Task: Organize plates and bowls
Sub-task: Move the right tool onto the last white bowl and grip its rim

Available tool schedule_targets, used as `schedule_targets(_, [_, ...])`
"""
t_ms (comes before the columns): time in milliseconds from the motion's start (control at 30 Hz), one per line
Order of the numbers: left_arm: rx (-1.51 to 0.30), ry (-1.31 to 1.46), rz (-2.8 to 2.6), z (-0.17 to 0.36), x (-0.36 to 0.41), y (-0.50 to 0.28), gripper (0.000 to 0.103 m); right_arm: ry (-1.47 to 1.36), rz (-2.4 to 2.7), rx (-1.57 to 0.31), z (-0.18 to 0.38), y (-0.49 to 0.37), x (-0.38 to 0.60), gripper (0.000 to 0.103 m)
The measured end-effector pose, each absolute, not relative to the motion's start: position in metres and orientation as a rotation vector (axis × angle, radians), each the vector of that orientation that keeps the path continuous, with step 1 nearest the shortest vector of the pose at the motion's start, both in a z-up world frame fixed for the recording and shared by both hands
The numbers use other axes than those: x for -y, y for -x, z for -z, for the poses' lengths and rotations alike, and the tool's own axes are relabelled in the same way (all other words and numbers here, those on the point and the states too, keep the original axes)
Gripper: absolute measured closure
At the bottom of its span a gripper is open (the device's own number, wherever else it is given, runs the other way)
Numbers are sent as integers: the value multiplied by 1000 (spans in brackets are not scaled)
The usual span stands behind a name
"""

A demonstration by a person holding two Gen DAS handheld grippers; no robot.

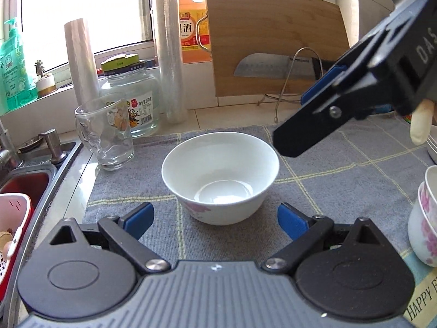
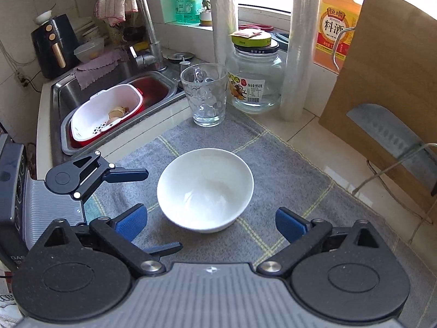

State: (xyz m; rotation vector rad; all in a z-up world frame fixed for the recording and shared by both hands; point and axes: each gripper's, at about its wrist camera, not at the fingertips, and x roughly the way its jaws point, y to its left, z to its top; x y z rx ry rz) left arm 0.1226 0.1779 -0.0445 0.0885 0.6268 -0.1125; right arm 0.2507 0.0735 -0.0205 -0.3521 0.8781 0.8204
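A white bowl [image 1: 220, 178] with a pink flower print stands upright and empty on the grey checked mat [image 1: 341, 169]. It also shows in the right wrist view [image 2: 205, 190]. My left gripper [image 1: 214, 218] is open and empty, its blue pads either side of the bowl's near side without touching it. It shows from the side in the right wrist view [image 2: 158, 210]. My right gripper [image 2: 211, 224] is open and empty just short of the bowl, and shows in the left wrist view [image 1: 292, 125] by the bowl's far right rim. Stacked flower bowls [image 1: 424, 218] stand at the right edge.
A glass mug [image 1: 105, 134], a lidded jar [image 1: 131, 93] and two film rolls [image 1: 169, 52] stand behind the mat. A cutting board [image 1: 275, 41] with a cleaver [image 1: 262, 65] leans at the back. The sink [image 2: 109, 104] with a white colander [image 2: 106, 113] lies left.
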Motion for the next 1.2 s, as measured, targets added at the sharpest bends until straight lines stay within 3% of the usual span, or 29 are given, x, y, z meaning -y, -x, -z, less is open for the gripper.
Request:
schedule_targets(867, [-606, -66, 188, 54, -176, -145, 13, 335, -862, -1017, 72, -319, -116, 28])
schedule_targets(1200, [-613, -73, 190, 53, -176, -146, 13, 322, -878, -1016, 71, -317, -116, 29])
